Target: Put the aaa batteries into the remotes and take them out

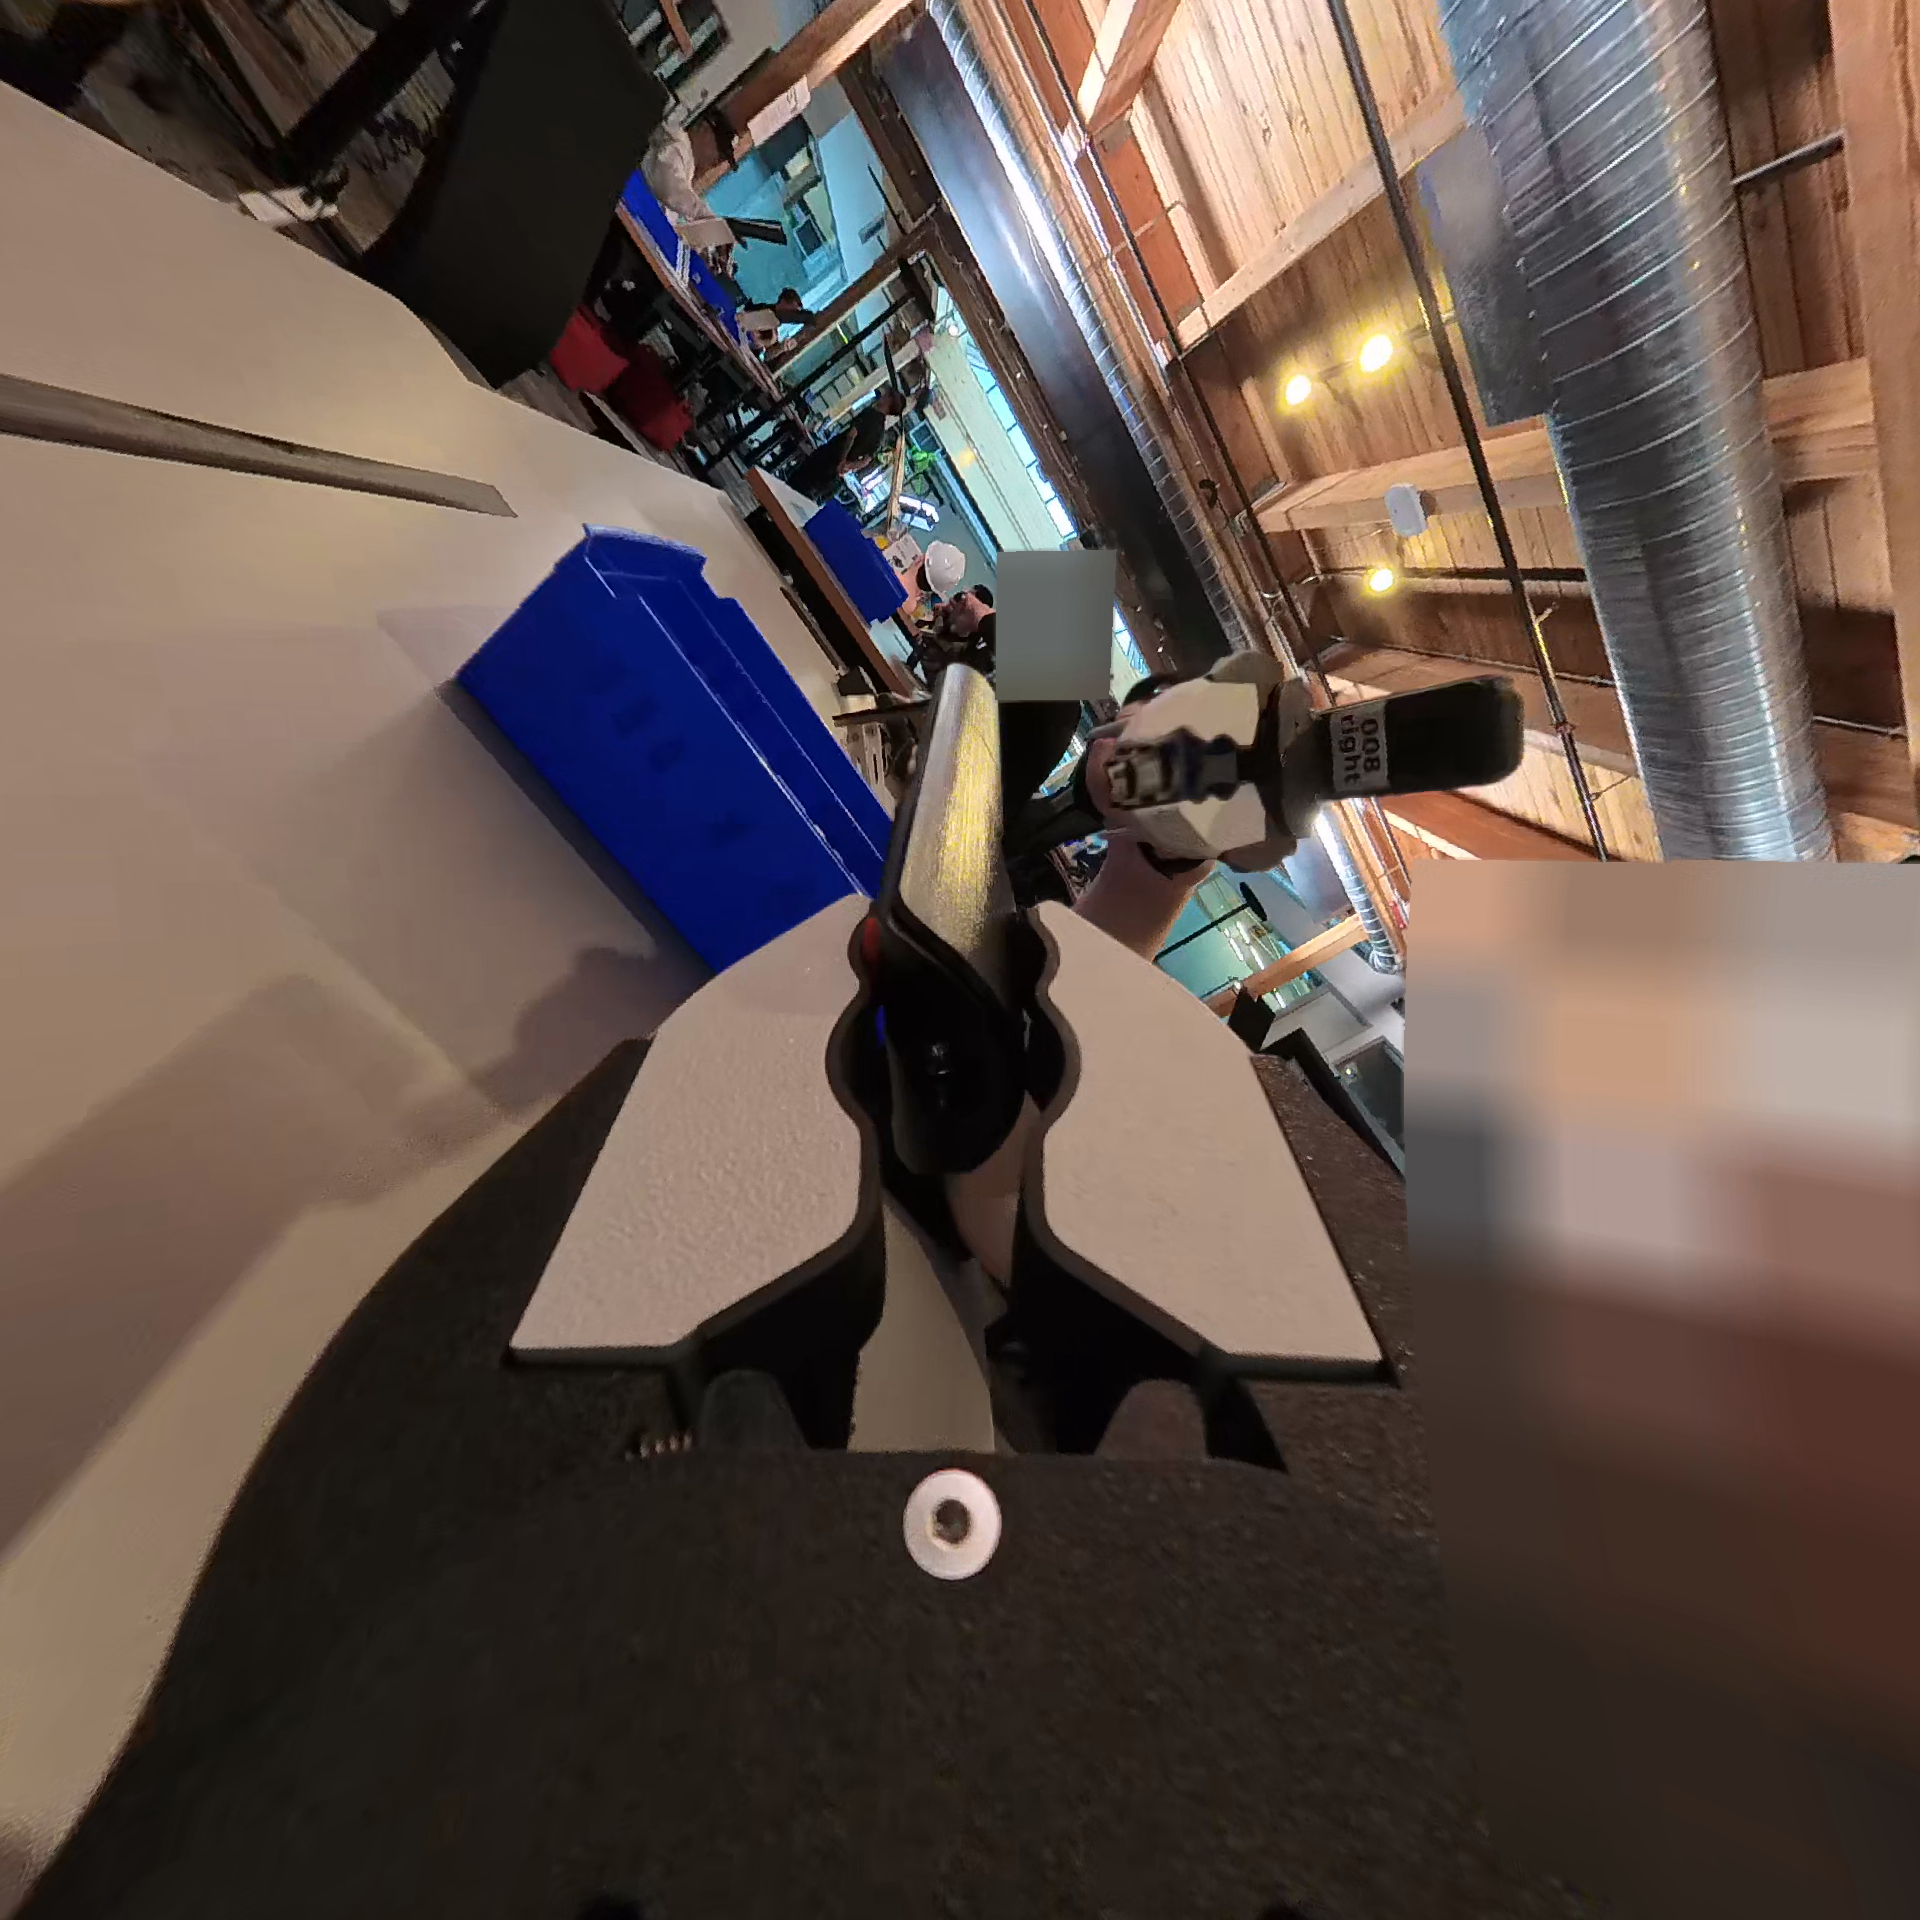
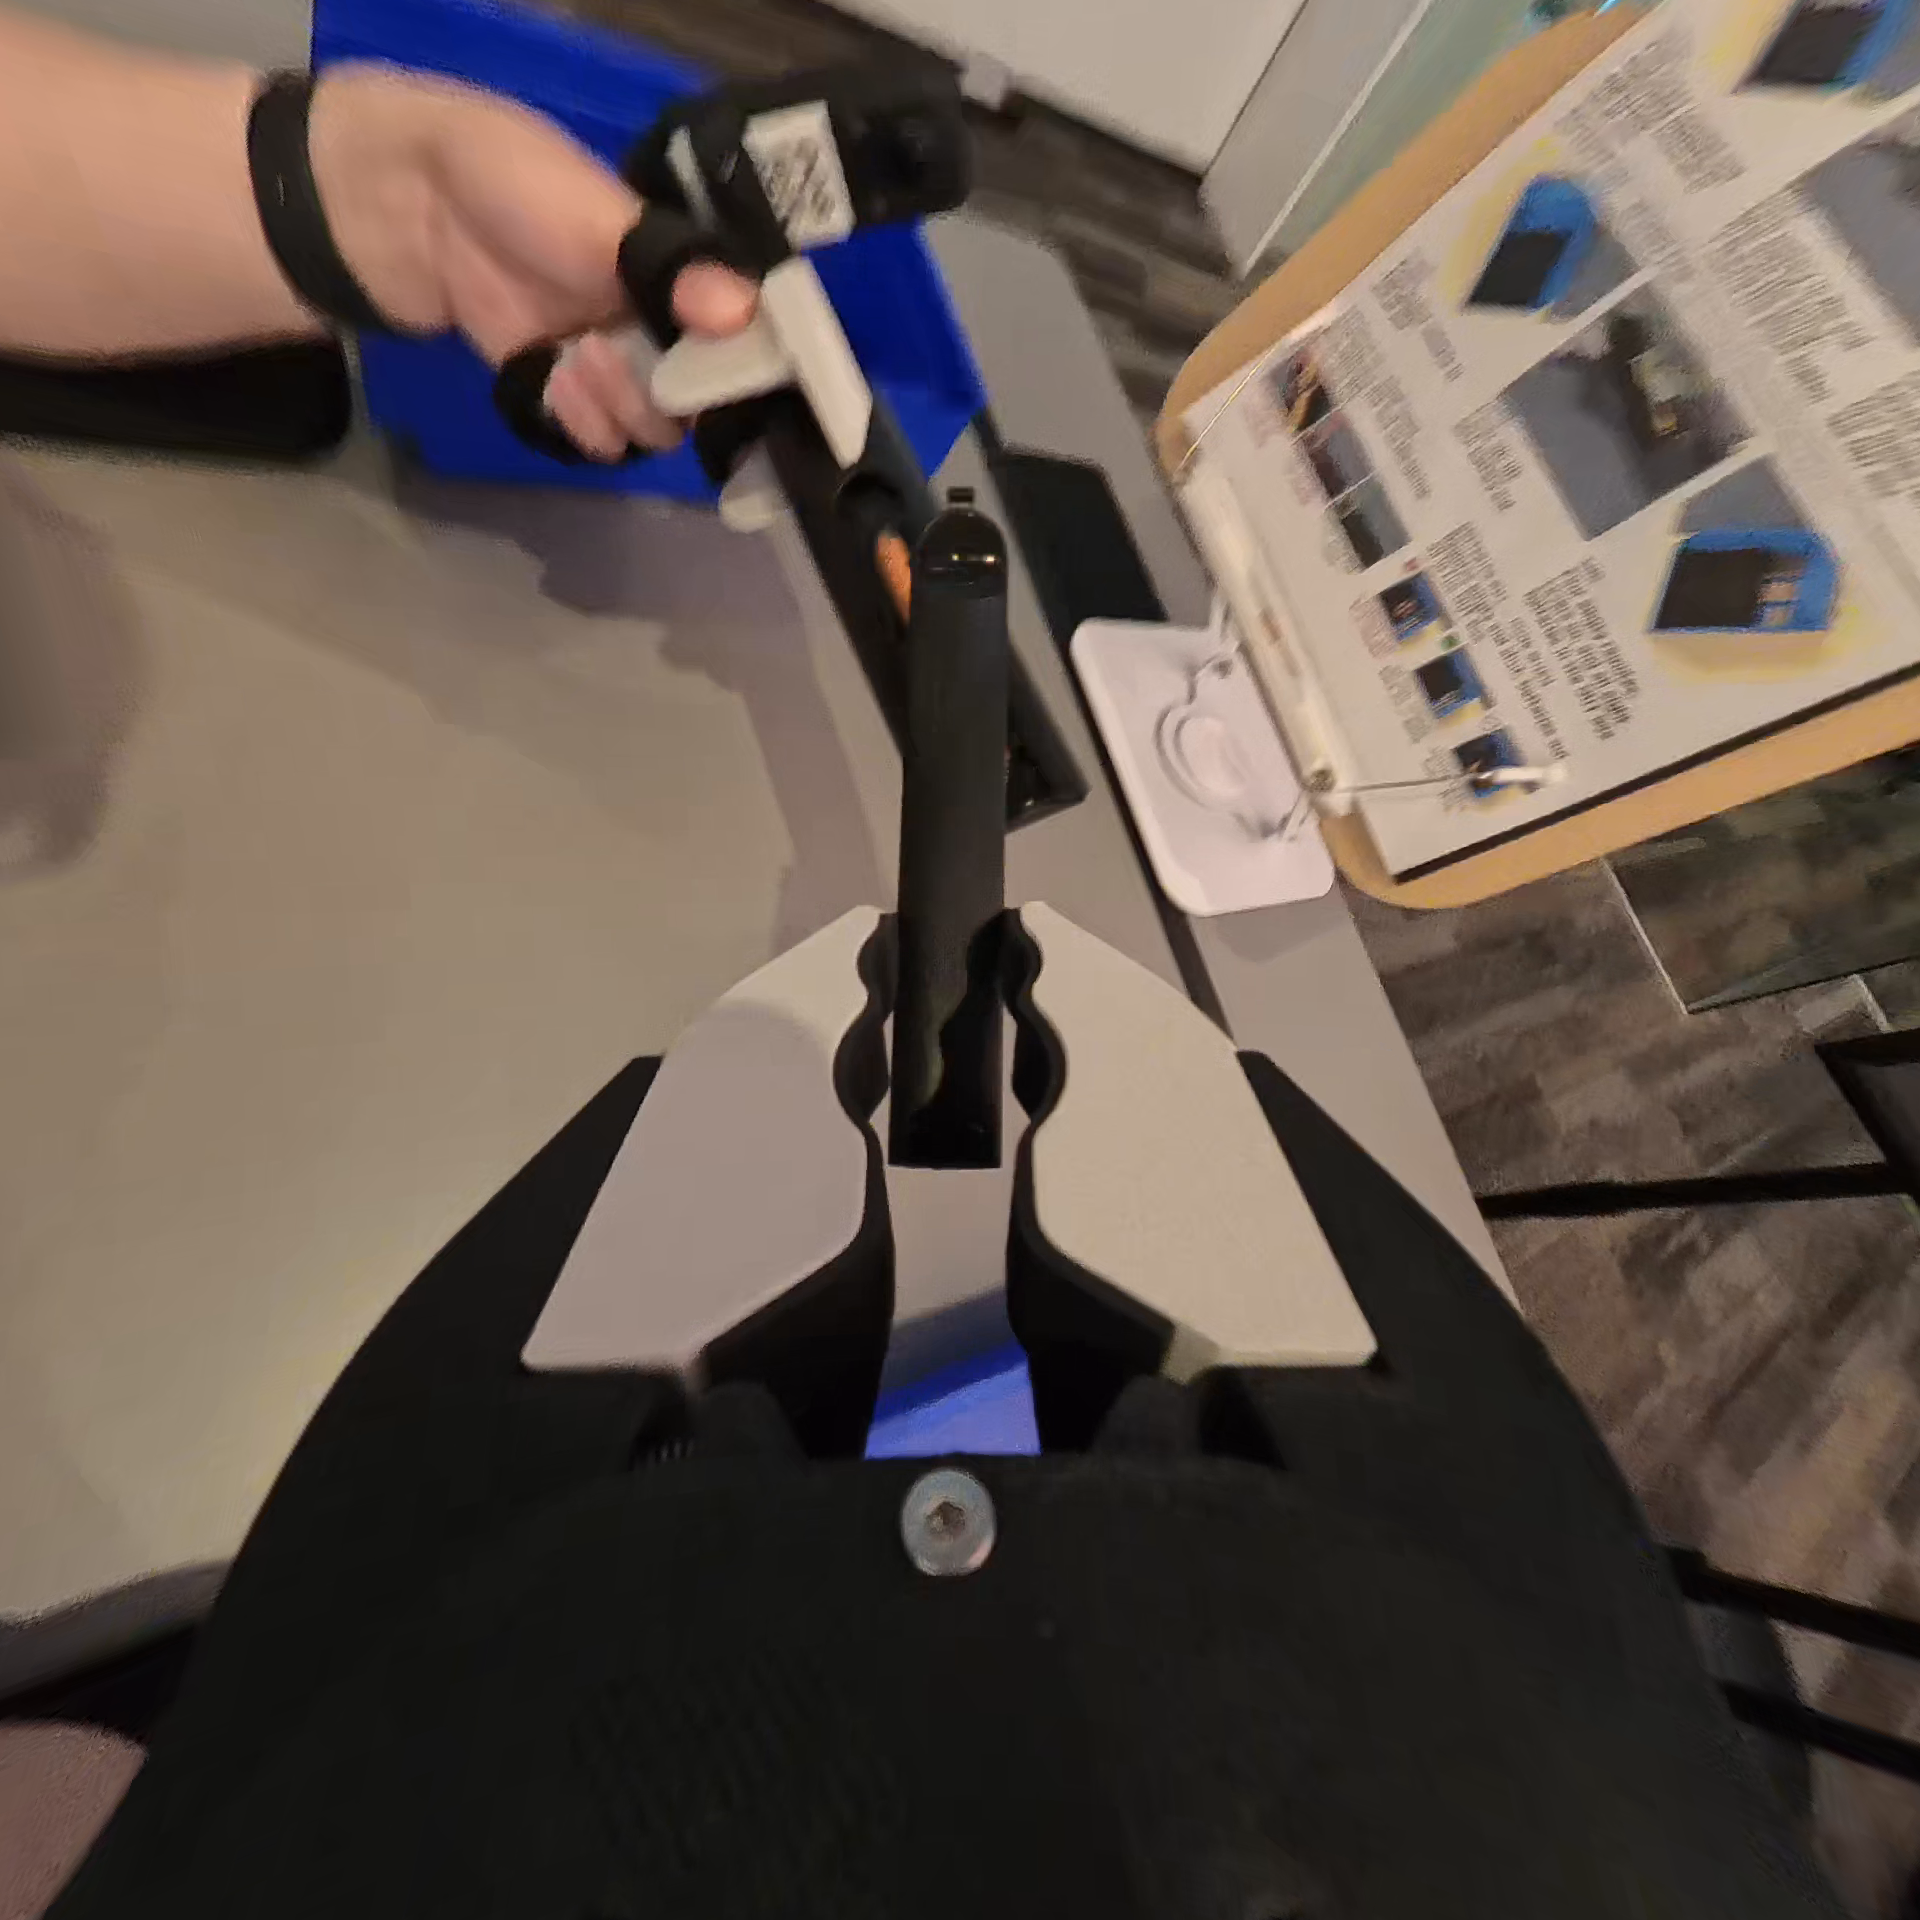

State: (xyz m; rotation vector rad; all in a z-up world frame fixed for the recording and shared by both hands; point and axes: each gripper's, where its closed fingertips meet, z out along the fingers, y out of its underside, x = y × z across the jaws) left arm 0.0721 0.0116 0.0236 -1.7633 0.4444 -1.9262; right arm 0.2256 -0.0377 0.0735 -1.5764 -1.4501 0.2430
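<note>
Your left gripper (image 1: pixel 951 1023) is clamped on a black remote (image 1: pixel 951 831), tilted hard so its view looks up past the table at the ceiling; the remote's body runs out beyond the fingertips toward your right gripper (image 1: pixel 1174 774), seen farther off. Your right gripper (image 2: pixel 948 1023) is closed on a long black piece (image 2: pixel 951 790) that looks like a remote or its battery cover, can't tell which; it sticks forward between the fingers, tip toward the left gripper (image 2: pixel 800 416) held in your hand (image 2: pixel 488 249). Largest down: grey table (image 2: pixel 364 831) under both grippers; blue bin (image 1: pixel 675 748) on it, just behind the left gripper in the right wrist view (image 2: pixel 520 416); clipboard (image 2: pixel 1558 468) with a printed sheet propped at the table's right edge on a white stand (image 2: pixel 1174 748); black wristband (image 2: pixel 291 197) on your left wrist. There's an orange spot (image 2: pixel 891 566) on the remote in the left gripper, maybe a battery, too blurred to call. No loose AAA batteries clearly visible in either view.
</note>
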